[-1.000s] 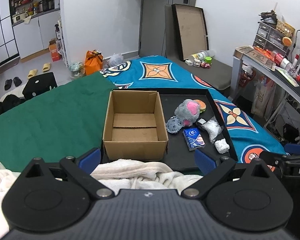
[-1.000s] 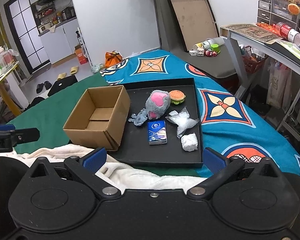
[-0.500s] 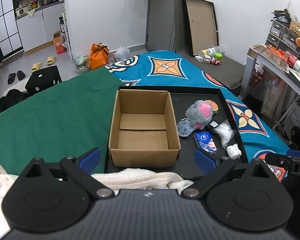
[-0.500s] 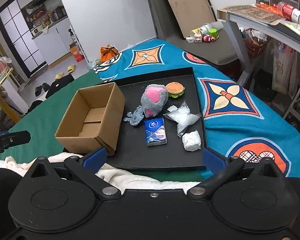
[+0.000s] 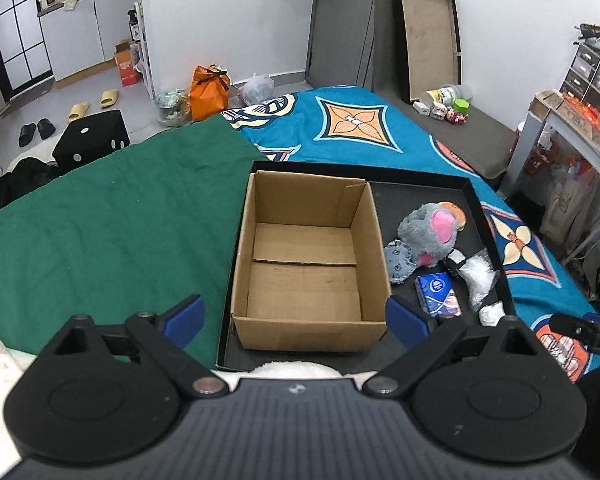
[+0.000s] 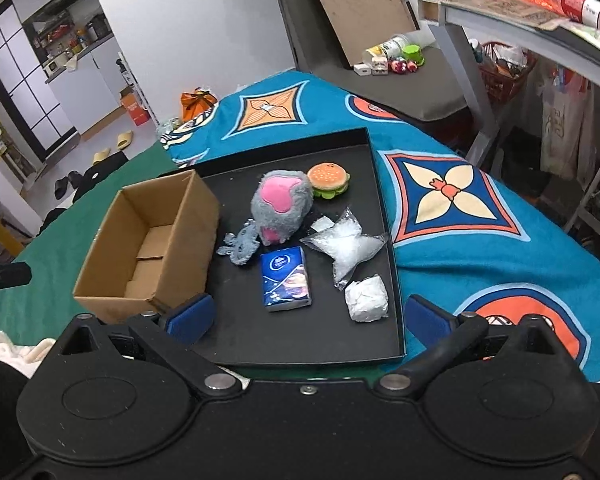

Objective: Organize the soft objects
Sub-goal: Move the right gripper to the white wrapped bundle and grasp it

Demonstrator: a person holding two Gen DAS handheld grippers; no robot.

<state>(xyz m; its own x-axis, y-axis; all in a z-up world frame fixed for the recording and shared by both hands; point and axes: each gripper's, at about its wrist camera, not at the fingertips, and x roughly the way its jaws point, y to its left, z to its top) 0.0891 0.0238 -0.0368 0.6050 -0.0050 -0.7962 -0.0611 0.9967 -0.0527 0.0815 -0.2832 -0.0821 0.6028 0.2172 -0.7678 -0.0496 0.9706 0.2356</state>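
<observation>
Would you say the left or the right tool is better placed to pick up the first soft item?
Probably right: the right tool is open facing the blue tissue pack, while the left tool faces the cardboard box.

On tray (image 6: pixel 384 200): box (image 6: pixel 148 248) left; plush (image 6: pixel 280 208), burger (image 6: pixel 329 180) behind; tissue pack (image 6: pixel 286 278), bags (image 6: pixel 348 244) in front.

The cardboard box (image 5: pixel 306 258) is plain brown, standing in a black tray (image 6: pixel 300 344). The plush toy (image 6: pixel 281 208) is grey with pink patches; the small burger toy (image 6: pixel 329 180) is orange, tan and green. The tissue pack (image 6: pixel 285 279) is dark blue. The bed carries a green cloth (image 5: pixel 100 232) at left and a teal blanket (image 6: pixel 480 216) with orange and cream diamond motifs at right. The fingers (image 6: pixel 190 317) are blue-tipped.
</observation>
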